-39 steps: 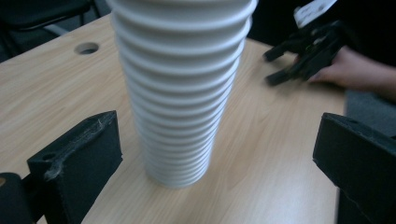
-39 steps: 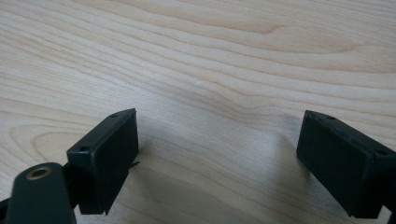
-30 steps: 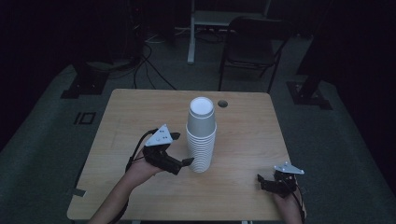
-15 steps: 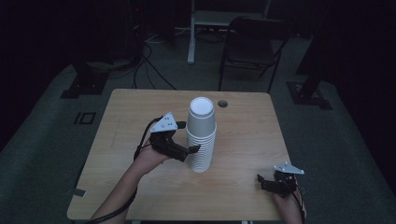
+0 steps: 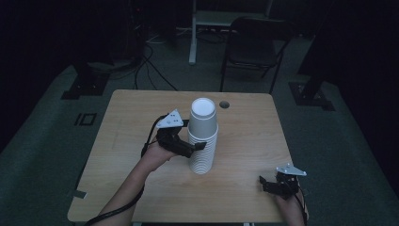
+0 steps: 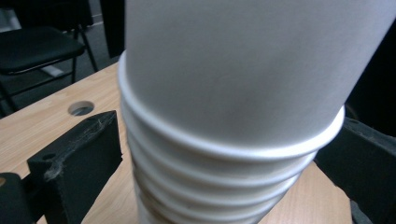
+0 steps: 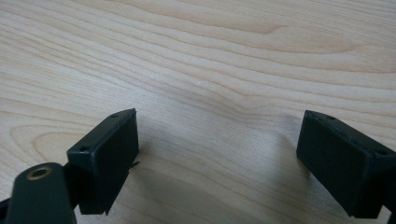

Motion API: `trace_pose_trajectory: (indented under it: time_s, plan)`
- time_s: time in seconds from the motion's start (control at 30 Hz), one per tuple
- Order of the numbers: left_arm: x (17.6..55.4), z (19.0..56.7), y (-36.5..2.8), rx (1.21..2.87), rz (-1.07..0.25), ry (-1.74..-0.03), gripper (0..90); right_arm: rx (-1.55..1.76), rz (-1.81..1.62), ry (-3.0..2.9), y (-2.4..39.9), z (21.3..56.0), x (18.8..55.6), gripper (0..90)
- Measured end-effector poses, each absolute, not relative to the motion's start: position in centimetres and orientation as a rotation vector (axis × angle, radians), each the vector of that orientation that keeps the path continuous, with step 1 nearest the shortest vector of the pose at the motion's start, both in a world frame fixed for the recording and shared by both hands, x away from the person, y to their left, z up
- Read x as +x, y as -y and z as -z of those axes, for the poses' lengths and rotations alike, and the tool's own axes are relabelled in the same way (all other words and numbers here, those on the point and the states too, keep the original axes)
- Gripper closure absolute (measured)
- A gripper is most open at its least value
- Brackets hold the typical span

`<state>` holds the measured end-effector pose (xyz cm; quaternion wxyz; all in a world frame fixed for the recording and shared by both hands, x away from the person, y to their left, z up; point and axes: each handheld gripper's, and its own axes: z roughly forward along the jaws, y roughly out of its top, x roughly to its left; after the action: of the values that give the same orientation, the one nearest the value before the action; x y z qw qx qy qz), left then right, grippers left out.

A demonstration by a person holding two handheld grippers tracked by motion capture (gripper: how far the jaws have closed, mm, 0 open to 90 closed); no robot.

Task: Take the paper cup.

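- Stack of white paper cups (image 5: 203, 136): stands upside down near the middle of the wooden counter (image 5: 122, 141), bases up, rims nested one over another; the top cup (image 6: 243, 74) sits over the rest with its rolled rim exposed.
- Left gripper (image 5: 195, 148): reaches the stack from its left side, about level with the upper rims. In the left gripper view its black jaws stand one on either side of the stack, a gap visible at the left jaw; it is released, straddling the cups without pressing them.
- Right gripper (image 5: 270, 184): rests near the front right corner of the counter, well apart from the stack; in the right gripper view (image 7: 219, 154) its jaws are spread wide with bare wood between them, grasping nothing.
- Contents: the cups are inverted, so none holds anything visible; whether the inner cups are empty cannot be told.
- Risk 1: a clench placed below the top rim would probably seize several cups at once instead of one.
- Risk 2: a sideways push from one jaw arriving first could tip the tall, unsupported stack.
- Risk 3: too hard a squeeze may crush the thin paper wall.
- A round hole (image 5: 224, 104) lies in the counter behind the stack.
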<state>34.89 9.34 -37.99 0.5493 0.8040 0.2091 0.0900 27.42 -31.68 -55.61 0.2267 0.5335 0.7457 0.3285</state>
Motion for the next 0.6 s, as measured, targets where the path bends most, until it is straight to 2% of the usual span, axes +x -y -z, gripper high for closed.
trace_pose_trajectory:
  time_s: [0.6]
  plan:
    - [34.90,37.96,-8.88,1.906,-0.241,-0.483,5.8,1.461,-0.914,-2.069,31.95,55.59,27.50,13.1]
